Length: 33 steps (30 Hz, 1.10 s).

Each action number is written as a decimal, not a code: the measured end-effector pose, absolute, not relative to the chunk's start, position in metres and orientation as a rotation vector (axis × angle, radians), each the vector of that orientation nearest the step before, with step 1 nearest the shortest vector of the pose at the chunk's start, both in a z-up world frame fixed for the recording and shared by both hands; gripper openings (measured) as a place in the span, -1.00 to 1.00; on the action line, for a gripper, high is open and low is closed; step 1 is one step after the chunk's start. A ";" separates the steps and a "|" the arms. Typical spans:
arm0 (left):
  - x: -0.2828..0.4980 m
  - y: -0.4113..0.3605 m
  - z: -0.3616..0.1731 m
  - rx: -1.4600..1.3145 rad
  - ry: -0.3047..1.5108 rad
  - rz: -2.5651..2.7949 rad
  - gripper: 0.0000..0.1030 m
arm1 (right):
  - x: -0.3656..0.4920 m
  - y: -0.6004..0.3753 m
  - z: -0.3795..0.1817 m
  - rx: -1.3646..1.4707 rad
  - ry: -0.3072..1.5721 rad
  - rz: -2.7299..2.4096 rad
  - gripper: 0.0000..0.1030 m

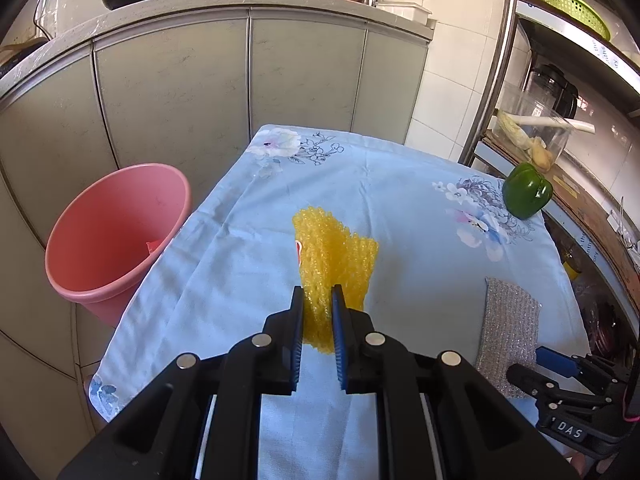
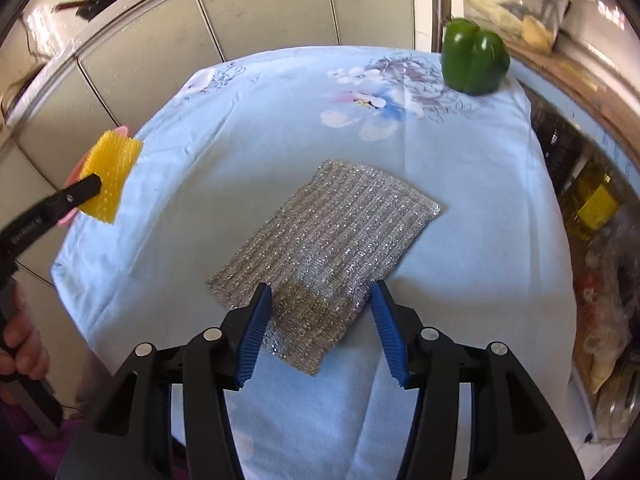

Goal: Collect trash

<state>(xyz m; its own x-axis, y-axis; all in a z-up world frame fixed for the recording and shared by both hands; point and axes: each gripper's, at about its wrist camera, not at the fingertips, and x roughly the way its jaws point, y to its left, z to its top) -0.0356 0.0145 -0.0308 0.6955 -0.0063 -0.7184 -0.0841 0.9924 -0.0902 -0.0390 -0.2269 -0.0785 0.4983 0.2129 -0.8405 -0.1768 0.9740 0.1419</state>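
Note:
My left gripper [image 1: 318, 294] is shut on a yellow foam net [image 1: 336, 252], which stands up out of the jaws above the blue floral tablecloth [image 1: 400, 200]. In the right wrist view the same net [image 2: 114, 168] is held over the table's left edge, in front of the pink bucket. That pink bucket [image 1: 116, 236] stands on the floor left of the table, with a red scrap inside. My right gripper [image 2: 322, 292] is open, its blue pads either side of the near end of a silver scouring cloth [image 2: 332, 232] that lies flat on the table; the pads do not press it.
A green bell pepper [image 2: 474, 56] sits at the table's far right corner. A metal rack [image 1: 580, 208] with bottles and a clear container stands to the right. Grey cabinets [image 1: 180, 92] under a counter with pans lie beyond. A hand [image 2: 20, 344] grips the left tool.

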 end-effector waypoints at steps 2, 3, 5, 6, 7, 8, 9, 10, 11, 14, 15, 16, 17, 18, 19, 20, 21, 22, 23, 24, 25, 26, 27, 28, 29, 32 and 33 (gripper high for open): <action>-0.036 0.016 -0.031 -0.123 0.800 0.045 -0.75 | -0.041 -0.228 -0.079 0.039 1.012 0.230 -0.04; -0.036 0.016 -0.031 -0.125 0.800 0.046 -0.75 | -0.042 -0.230 -0.078 0.038 1.009 0.229 -0.10; -0.035 0.017 -0.032 -0.131 0.803 0.045 -0.75 | -0.042 -0.233 -0.077 0.046 1.001 0.227 -0.39; -0.035 0.017 -0.032 -0.133 0.804 0.043 -0.75 | -0.043 -0.234 -0.077 0.050 1.000 0.233 -0.43; -0.035 0.017 -0.033 -0.134 0.806 0.040 -0.75 | -0.043 -0.234 -0.077 0.050 0.998 0.239 -0.51; -0.035 0.017 -0.033 -0.134 0.807 0.038 -0.75 | -0.043 -0.234 -0.076 0.046 0.994 0.241 -0.57; -0.035 0.017 -0.033 -0.135 0.807 0.038 -0.75 | -0.044 -0.233 -0.075 0.040 0.988 0.241 -0.60; -0.035 0.017 -0.033 -0.135 0.807 0.039 -0.75 | -0.044 -0.233 -0.073 0.036 0.978 0.246 -0.65; -0.035 0.017 -0.033 -0.137 0.805 0.041 -0.75 | -0.045 -0.232 -0.072 0.036 0.970 0.251 -0.66; -0.035 0.020 -0.034 -0.144 0.802 0.044 -0.75 | -0.046 -0.231 -0.066 0.028 0.945 0.265 -0.69; -0.036 0.021 -0.034 -0.145 0.802 0.044 -0.75 | -0.046 -0.230 -0.065 0.024 0.938 0.268 -0.69; -0.035 0.022 -0.035 -0.148 0.804 0.044 -0.75 | -0.047 -0.229 -0.063 0.020 0.932 0.271 -0.69; -0.035 0.023 -0.035 -0.151 0.805 0.044 -0.75 | -0.047 -0.229 -0.061 0.018 0.923 0.276 -0.69; -0.036 0.023 -0.036 -0.153 0.804 0.045 -0.75 | -0.048 -0.228 -0.060 0.017 0.915 0.280 -0.69; -0.036 0.023 -0.036 -0.153 0.803 0.045 -0.75 | -0.048 -0.227 -0.058 0.014 0.909 0.283 -0.69; -0.036 0.024 -0.036 -0.154 0.802 0.045 -0.75 | -0.049 -0.226 -0.057 0.012 0.902 0.287 -0.69; -0.036 0.024 -0.035 -0.156 0.800 0.044 -0.75 | -0.049 -0.226 -0.055 0.011 0.895 0.292 -0.69; -0.036 0.024 -0.035 -0.158 0.798 0.042 -0.76 | -0.049 -0.225 -0.053 0.009 0.886 0.297 -0.69; -0.036 0.024 -0.035 -0.160 0.795 0.041 -0.76 | -0.049 -0.224 -0.051 0.007 0.879 0.300 -0.69; -0.037 0.025 -0.035 -0.160 0.791 0.039 -0.76 | -0.049 -0.223 -0.049 0.005 0.873 0.303 -0.69; -0.037 0.025 -0.034 -0.163 0.786 0.037 -0.76 | -0.049 -0.221 -0.046 0.006 0.863 0.310 -0.69; -0.037 0.026 -0.034 -0.166 0.780 0.033 -0.77 | -0.048 -0.220 -0.045 0.005 0.857 0.315 -0.69; -0.037 0.026 -0.033 -0.165 0.776 0.033 -0.77 | -0.047 -0.218 -0.042 0.001 0.847 0.321 -0.69; -0.038 0.026 -0.032 -0.165 0.770 0.032 -0.78 | -0.045 -0.216 -0.039 -0.001 0.838 0.329 -0.69; -0.038 0.027 -0.032 -0.172 0.765 0.027 -0.78 | -0.044 -0.214 -0.037 -0.003 0.830 0.337 -0.69; -0.038 0.030 -0.029 -0.182 0.749 0.019 -0.78 | -0.038 -0.204 -0.029 -0.014 0.798 0.366 -0.69; -0.038 0.031 -0.028 -0.186 0.741 0.018 -0.78 | -0.036 -0.201 -0.026 -0.017 0.788 0.378 -0.69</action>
